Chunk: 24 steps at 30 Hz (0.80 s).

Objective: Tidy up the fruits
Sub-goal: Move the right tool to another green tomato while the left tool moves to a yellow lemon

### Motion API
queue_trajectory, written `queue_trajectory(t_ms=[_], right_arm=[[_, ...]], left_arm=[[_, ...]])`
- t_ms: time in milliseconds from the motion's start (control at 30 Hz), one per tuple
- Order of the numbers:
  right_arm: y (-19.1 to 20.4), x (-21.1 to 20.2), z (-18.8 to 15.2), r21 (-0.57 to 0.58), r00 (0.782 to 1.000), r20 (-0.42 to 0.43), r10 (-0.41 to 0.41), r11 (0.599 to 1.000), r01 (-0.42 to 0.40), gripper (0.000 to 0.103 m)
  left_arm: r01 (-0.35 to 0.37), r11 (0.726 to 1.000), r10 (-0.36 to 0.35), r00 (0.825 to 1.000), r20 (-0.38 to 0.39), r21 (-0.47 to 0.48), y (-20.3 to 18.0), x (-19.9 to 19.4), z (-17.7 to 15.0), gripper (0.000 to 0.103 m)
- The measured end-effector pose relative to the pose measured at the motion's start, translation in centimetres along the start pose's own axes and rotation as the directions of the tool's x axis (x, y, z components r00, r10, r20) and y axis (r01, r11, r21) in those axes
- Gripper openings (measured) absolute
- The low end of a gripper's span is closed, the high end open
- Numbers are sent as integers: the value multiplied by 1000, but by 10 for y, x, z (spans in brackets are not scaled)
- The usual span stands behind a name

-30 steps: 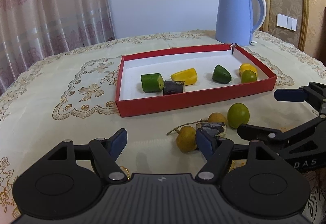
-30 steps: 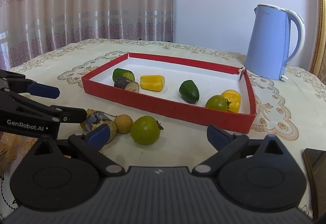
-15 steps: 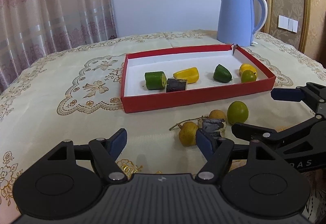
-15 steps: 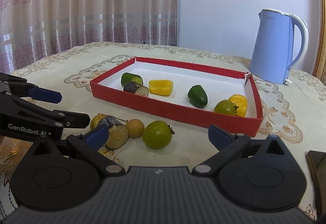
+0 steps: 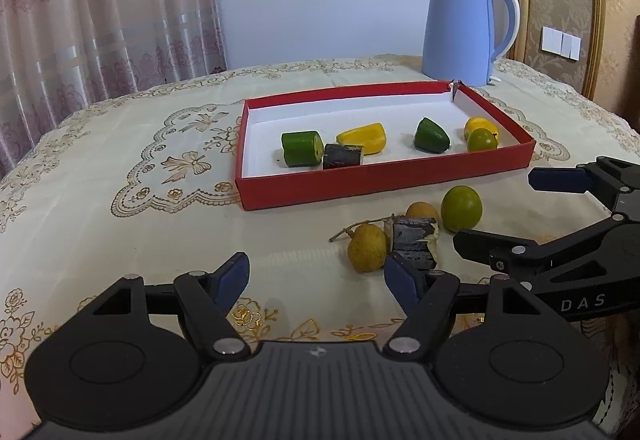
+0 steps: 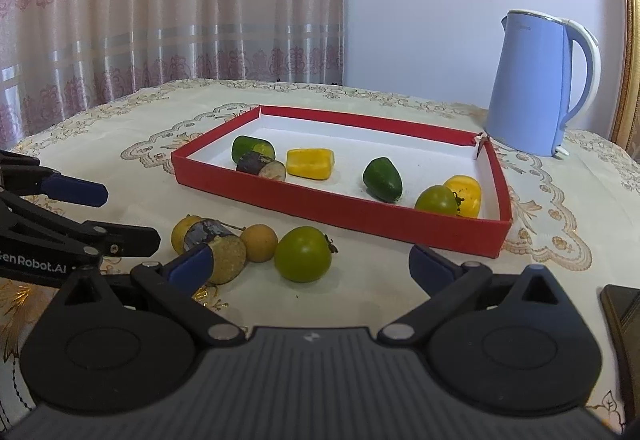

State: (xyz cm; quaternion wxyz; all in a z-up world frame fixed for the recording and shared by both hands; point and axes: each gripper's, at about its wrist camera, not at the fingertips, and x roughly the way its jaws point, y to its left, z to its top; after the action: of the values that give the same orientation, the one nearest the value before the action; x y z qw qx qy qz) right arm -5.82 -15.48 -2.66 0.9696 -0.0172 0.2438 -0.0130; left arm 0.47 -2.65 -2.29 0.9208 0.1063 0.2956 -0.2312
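dark object (image 6: 622, 316) | cut off right edge | identity unclear

Soft daylight filters through the curtain (image 6: 160, 19); both views are sharp, shadows faint, fisheye edges bowed and dark-cornered.

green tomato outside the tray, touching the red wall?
Apart. Right wrist view shows bare tablecloth between the green tomato and the red tray wall.

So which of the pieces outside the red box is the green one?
The round green fruit, rightmost of the loose group and nearest the red box; its neighbours are yellowish or dark.
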Motion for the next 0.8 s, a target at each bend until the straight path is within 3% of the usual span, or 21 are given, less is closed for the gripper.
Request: queue_trajectory(t_ms=[200, 367, 433, 500, 633, 800], right_arm=[[-7, -2, 6, 4, 1000, 14, -5, 1000, 5, 103], [-18, 2, 28, -10, 999, 40, -26, 1000, 26, 103], [-22, 6, 34, 12, 999, 23, -29, 1000, 29, 103], [-19, 7, 31, 4, 1000, 4, -2, 1000, 2, 103], [-6, 9, 12, -42, 999, -25, 21, 999, -22, 103], [6, 21, 5, -66, 998, -59, 37, 997, -40, 100]], left_arm=[[-16, 1000, 16, 1000, 16, 4, 4, 4, 7, 74], [-16, 1000, 15, 998, 69, 4, 6, 10, 33, 74], [-6, 1000, 7, 998, 57, -16, 8, 17, 42, 74], [21, 999, -20, 999, 38, -26, 10, 19, 39, 74], [-9, 1000, 9, 1000, 10, 11, 10, 20, 16, 74], [-16, 1000, 15, 1000, -11, -22, 19, 16, 6, 74]])
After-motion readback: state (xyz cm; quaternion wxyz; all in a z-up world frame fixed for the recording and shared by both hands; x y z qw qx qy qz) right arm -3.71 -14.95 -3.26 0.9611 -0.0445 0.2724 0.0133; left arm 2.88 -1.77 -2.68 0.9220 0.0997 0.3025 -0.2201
